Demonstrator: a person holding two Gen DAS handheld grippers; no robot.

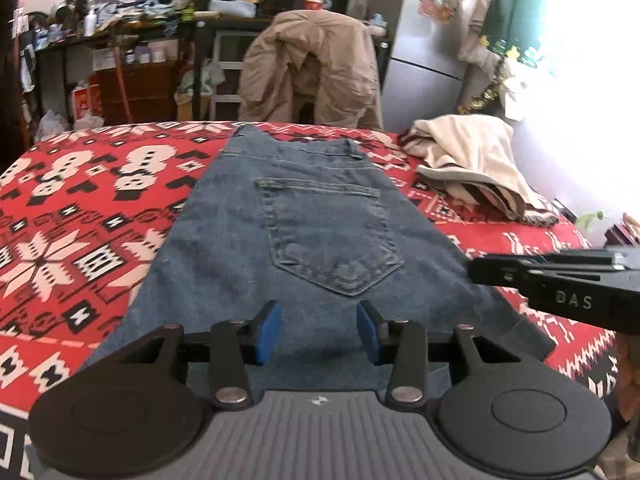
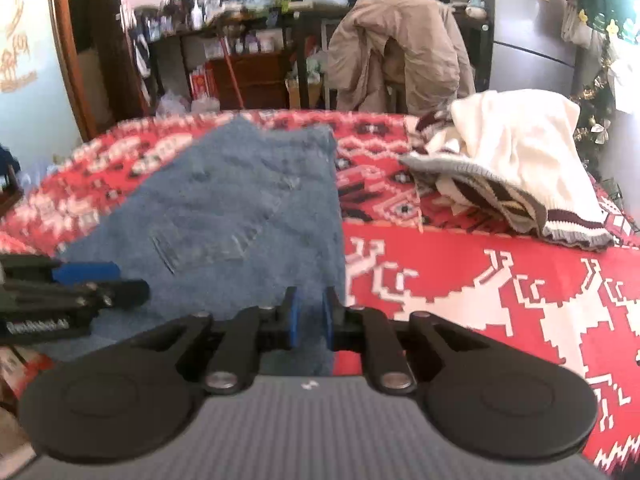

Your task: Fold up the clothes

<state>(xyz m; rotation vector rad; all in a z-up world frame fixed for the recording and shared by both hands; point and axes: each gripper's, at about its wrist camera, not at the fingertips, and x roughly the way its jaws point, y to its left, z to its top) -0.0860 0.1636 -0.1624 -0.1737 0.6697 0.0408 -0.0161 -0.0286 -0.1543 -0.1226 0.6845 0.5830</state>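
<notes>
Folded blue jeans [image 1: 300, 220] lie flat on the red patterned cover [image 1: 80, 220], back pocket up, waistband at the far end. My left gripper [image 1: 318, 312] hovers over their near end, open, its blue pads well apart with nothing pressed between them. My right gripper [image 2: 310, 300] is at the jeans' [image 2: 240, 208] near right edge, its blue pads a narrow gap apart, with denim showing behind the gap and none of it pinched. Each gripper's black body appears from the side in the other's view.
A crumpled cream sweater [image 2: 516, 152] with dark striped trim lies on the cover's far right. Beyond the far edge, a beige jacket [image 1: 312, 68] is draped over a chair. Cluttered shelves [image 1: 120, 40] and a grey fridge [image 1: 424, 60] stand behind.
</notes>
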